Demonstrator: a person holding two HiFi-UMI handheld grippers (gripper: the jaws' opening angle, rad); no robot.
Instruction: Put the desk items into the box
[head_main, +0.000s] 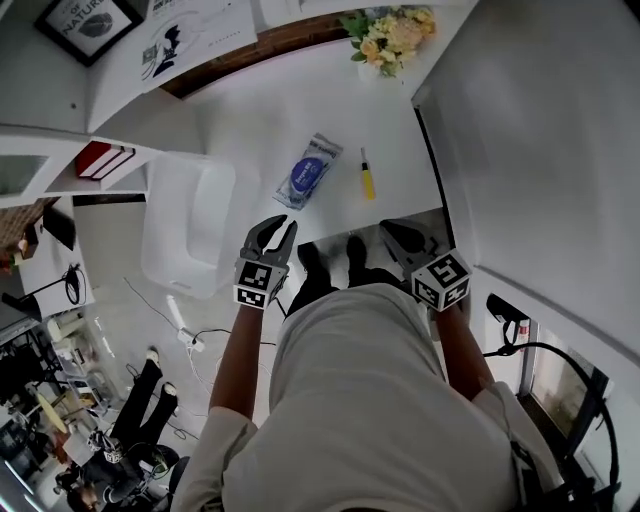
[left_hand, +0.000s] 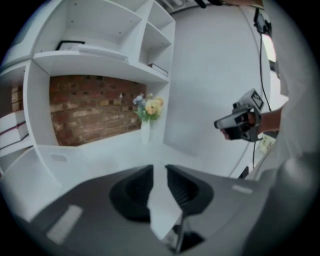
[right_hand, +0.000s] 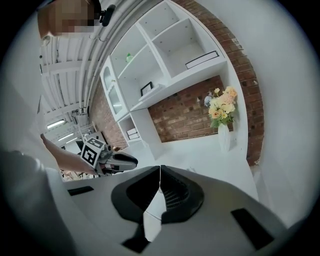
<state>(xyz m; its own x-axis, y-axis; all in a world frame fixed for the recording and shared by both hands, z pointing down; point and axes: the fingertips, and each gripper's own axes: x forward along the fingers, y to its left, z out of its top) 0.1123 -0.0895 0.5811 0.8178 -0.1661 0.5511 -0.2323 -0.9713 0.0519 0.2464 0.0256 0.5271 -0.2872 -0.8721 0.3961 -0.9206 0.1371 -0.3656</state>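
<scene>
On the white desk (head_main: 250, 110) lie a blue-and-white packet (head_main: 308, 172) and, to its right, a small yellow pen-like tool (head_main: 367, 180). A translucent white box (head_main: 160, 235) stands at the desk's left end, and I see nothing in it. Both grippers hang at the near desk edge, short of the items. My left gripper (head_main: 283, 227) (left_hand: 159, 169) has its jaws a little apart, with nothing between them. My right gripper (head_main: 390, 227) (right_hand: 160, 168) is shut and empty. Each gripper also shows in the other's view, the right gripper (left_hand: 222, 123) and the left gripper (right_hand: 134, 161).
A vase of yellow flowers (head_main: 392, 38) (right_hand: 222, 112) stands at the desk's far end by the brick wall (left_hand: 90, 107). White shelves with red books (head_main: 100, 160) rise at the left. A white panel (head_main: 540, 130) borders the desk on the right. Cables (head_main: 200, 335) lie on the floor.
</scene>
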